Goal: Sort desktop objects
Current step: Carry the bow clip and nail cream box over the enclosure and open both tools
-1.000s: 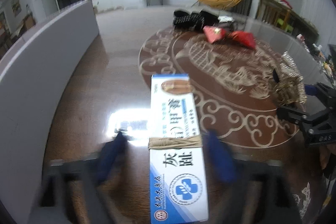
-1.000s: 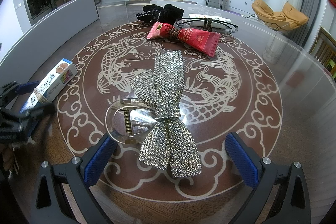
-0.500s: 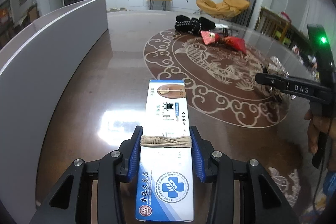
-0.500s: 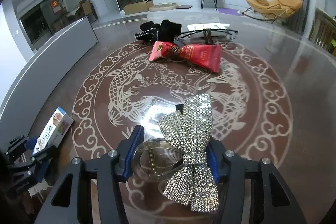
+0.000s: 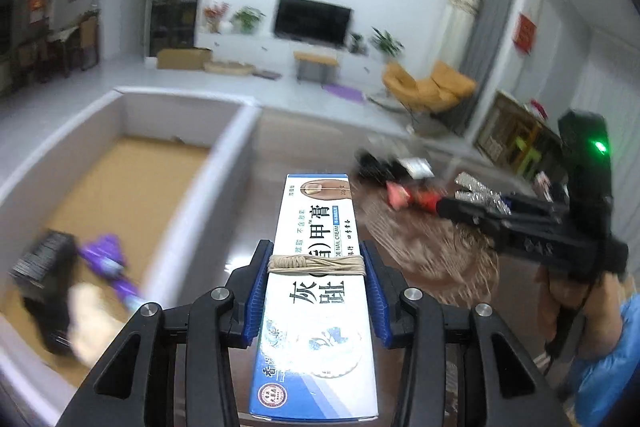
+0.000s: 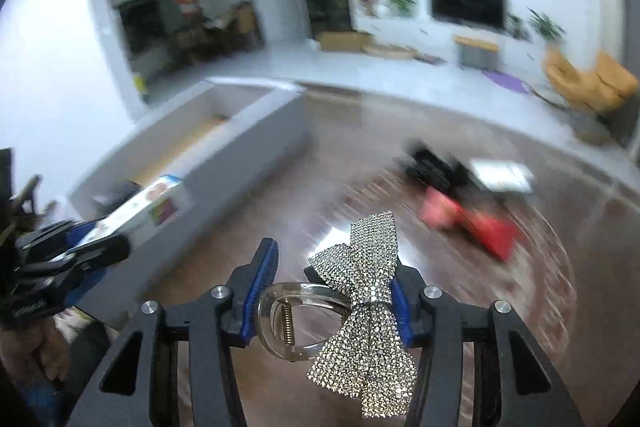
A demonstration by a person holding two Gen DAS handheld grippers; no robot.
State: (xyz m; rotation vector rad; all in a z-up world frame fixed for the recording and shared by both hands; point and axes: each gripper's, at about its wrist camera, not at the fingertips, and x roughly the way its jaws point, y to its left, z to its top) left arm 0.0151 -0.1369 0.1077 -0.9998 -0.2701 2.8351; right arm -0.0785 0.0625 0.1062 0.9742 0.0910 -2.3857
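Note:
A long blue-and-white nail cream box [image 5: 316, 307] with a rubber band around it sits lengthwise in my left gripper [image 5: 316, 255], which is shut on it and holds it above the table. My right gripper [image 6: 334, 267] has a rhinestone bow hair clip [image 6: 368, 291] with a clear plastic claw between its blue pads; the jaws are closing and press on it, and the clip hangs off the table. To the left stands a white bin [image 5: 224, 155], holding a black item [image 5: 40, 267] and a purple one [image 5: 108, 255]. Each gripper shows in the other's view.
On the dark patterned table [image 6: 240, 247] farther back lie a red pouch [image 6: 472, 223], black hair clips [image 6: 436, 163] and a white packet [image 6: 500, 175], all blurred. A person's hand [image 5: 592, 291] holds the right gripper. The living room lies beyond.
Both grippers have risen off the table with their things. The right jaws went from wide open to closed on the bow clip. The bin's inside has come into view.

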